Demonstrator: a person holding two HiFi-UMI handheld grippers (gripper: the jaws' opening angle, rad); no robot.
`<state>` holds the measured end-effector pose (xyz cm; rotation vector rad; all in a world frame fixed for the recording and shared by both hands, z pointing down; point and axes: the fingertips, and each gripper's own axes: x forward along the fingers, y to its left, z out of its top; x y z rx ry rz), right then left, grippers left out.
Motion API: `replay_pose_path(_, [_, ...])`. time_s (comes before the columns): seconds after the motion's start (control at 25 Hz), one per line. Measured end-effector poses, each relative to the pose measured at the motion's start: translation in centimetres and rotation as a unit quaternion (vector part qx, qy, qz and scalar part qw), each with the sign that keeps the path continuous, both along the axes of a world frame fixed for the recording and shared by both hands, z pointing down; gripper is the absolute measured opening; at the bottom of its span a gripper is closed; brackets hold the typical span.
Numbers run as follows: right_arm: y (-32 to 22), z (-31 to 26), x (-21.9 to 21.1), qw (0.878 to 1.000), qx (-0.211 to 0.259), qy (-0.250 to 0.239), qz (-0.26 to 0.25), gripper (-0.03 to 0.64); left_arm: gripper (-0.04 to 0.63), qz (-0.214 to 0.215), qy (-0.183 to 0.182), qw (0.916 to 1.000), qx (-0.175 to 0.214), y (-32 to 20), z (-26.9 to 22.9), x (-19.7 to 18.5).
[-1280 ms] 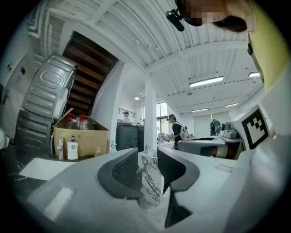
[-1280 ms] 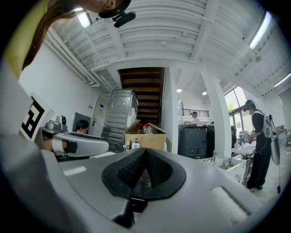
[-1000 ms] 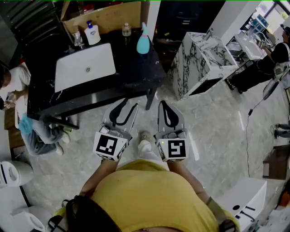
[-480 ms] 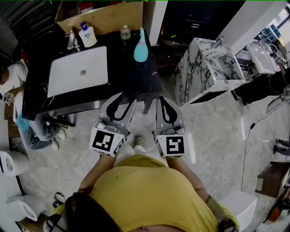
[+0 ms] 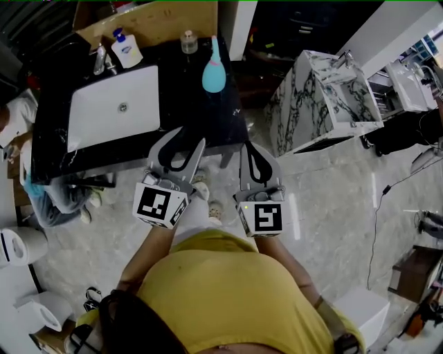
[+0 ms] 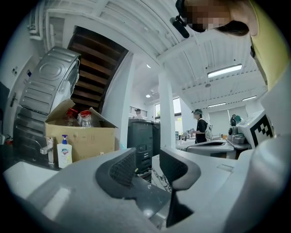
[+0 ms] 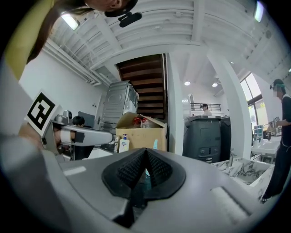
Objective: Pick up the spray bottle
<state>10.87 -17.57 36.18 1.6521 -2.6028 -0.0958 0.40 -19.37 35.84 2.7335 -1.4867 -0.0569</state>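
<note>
Spray bottle (image 5: 212, 69) stands far back on the black worktop (image 5: 208, 114), not yet reached; left gripper (image 5: 187, 139) is apart, right gripper (image 5: 252, 147) together, both empty. Next, reach across and close on its body

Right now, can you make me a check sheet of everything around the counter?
Surface: black counter with a white sink.
Job's things: teal spray bottle, upright near the counter's back, untouched.
Clutter: soap pump, small jar, cardboard box behind them.
Grippers: left gripper jaws apart, empty; right gripper jaws together, empty; both short of the bottle.
Cables: one black cable on the floor at right.
Surroundings: marble vanity at right; seated person at left.
</note>
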Motion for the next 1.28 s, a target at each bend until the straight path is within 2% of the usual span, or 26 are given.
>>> replay_pose_path(0.32, [-7.0,0.8,-1.5,1.000,0.006,0.008,0.005,0.002,0.179,0.013,-0.011,0.9998,-0.005,-7.8,1.0,-0.8])
replay_pose_path(0.72, [-15.5,2.6,-2.8,0.999,-0.005,0.015,0.030,0.002,0.242,0.063,-0.028,0.9972,-0.029,-17.0,4.3,-0.5])
replay_pose_path(1.0, [-18.1,4.4,-2.8,0.999,-0.019,0.021,0.038,0.002,0.289,0.083,-0.037,0.9946,-0.050,-20.7,7.1,0.3])
replay_pose_path(1.28, [-20.1,6.1,-2.3,0.999,-0.039,0.028,0.025,0.002,0.354,0.090,-0.058,0.9899,-0.093,-23.5,10.8,1.7])
